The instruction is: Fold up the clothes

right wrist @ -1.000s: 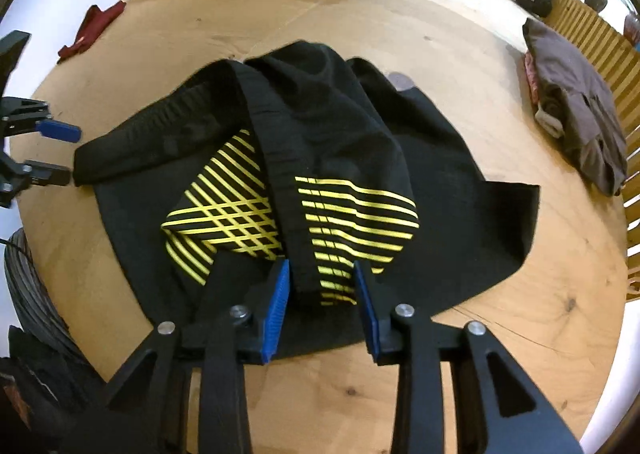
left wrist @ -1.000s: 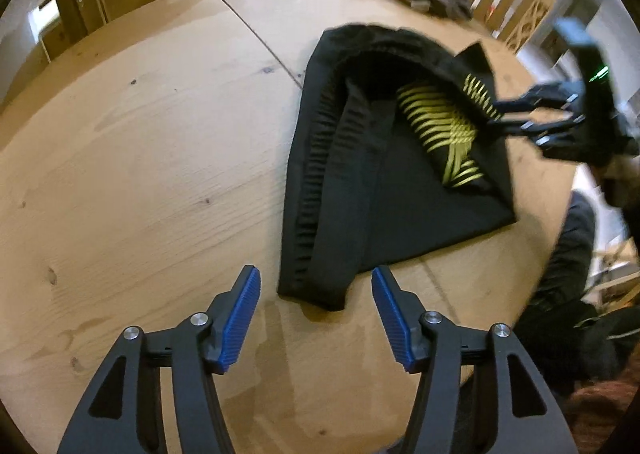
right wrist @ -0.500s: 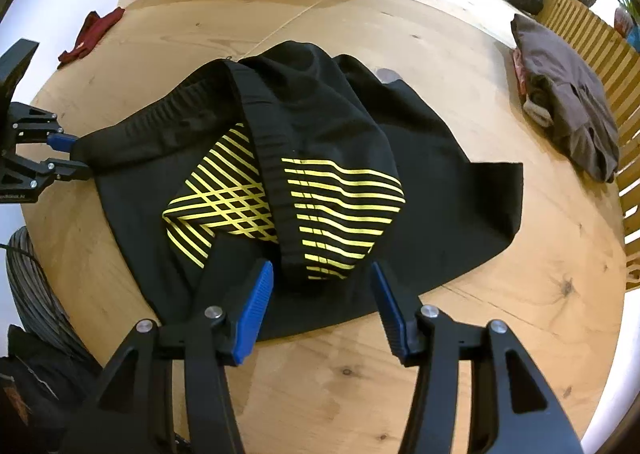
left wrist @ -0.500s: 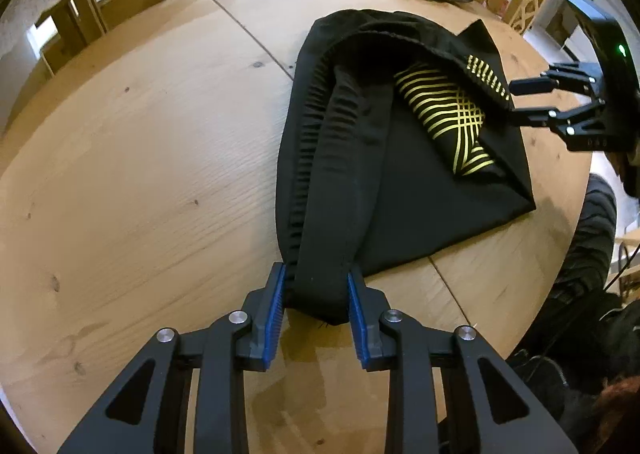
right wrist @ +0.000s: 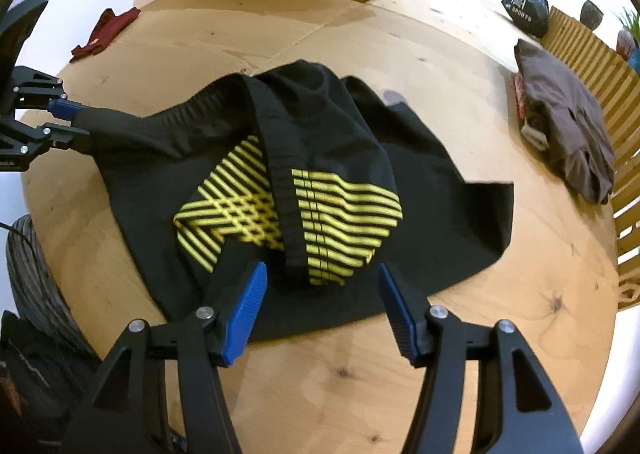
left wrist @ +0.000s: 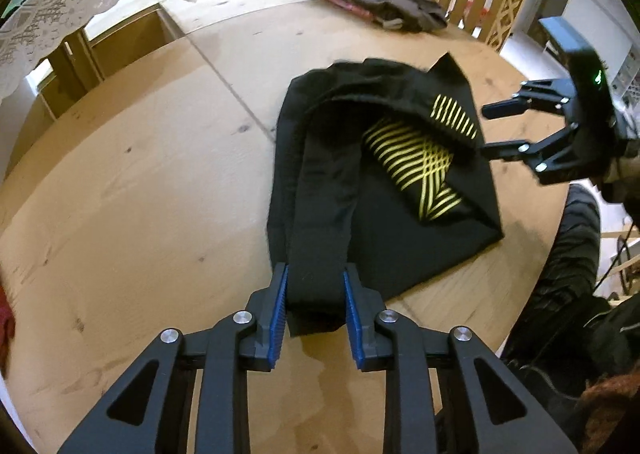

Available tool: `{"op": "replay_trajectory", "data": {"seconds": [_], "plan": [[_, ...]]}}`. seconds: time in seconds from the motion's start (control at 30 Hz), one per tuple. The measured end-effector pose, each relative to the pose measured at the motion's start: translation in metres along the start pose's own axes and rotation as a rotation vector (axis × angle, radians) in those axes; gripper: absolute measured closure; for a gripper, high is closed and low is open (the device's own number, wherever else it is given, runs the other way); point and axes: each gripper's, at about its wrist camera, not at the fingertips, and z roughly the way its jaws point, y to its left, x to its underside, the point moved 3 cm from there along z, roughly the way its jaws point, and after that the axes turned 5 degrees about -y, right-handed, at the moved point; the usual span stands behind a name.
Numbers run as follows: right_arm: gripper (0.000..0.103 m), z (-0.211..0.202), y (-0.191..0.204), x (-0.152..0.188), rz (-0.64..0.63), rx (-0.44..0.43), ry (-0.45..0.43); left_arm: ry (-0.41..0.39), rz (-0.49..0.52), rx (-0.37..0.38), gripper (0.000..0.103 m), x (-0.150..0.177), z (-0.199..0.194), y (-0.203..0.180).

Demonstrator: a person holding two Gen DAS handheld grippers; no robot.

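Note:
Black shorts with yellow stripes (right wrist: 440,205) lie half folded on the round wooden table (right wrist: 360,374). My left gripper (left wrist: 315,278) is closing, its blue pads pressed on the waistband end of the shorts (left wrist: 384,246), which is lifted off the wood. In the right wrist view the left gripper (right wrist: 78,121) holds that end at the far left. My right gripper (right wrist: 323,274) is opening, with the striped fold lying loose below and between its jaws, untouched by the pads. The left wrist view shows the right gripper (left wrist: 486,130) spread at the shorts' far side.
A pile of folded brown clothes (right wrist: 568,121) sits near the wooden railing (right wrist: 592,53) at the table's far right. A red cloth (right wrist: 106,29) lies at the far left edge and a black bag (right wrist: 526,9) at the back. A person's dark trouser leg (left wrist: 572,254) is beside the table.
My left gripper closed on the waistband end and raised it. My right gripper opened and let go of the striped fold, which now rests on the shorts.

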Motion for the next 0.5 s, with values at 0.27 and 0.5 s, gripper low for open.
{"op": "replay_trajectory", "data": {"seconds": [0.27, 0.5], "plan": [[0.047, 0.038, 0.011, -0.01, -0.024, -0.03, 0.05, -0.021, -0.022, 0.025, 0.079, -0.007, 0.002, 0.006], [0.078, 0.02, -0.024, -0.018, 0.085, -0.1, -0.001, -0.048, -0.055, 0.006, 0.079, -0.005, 0.009, 0.022]]}}
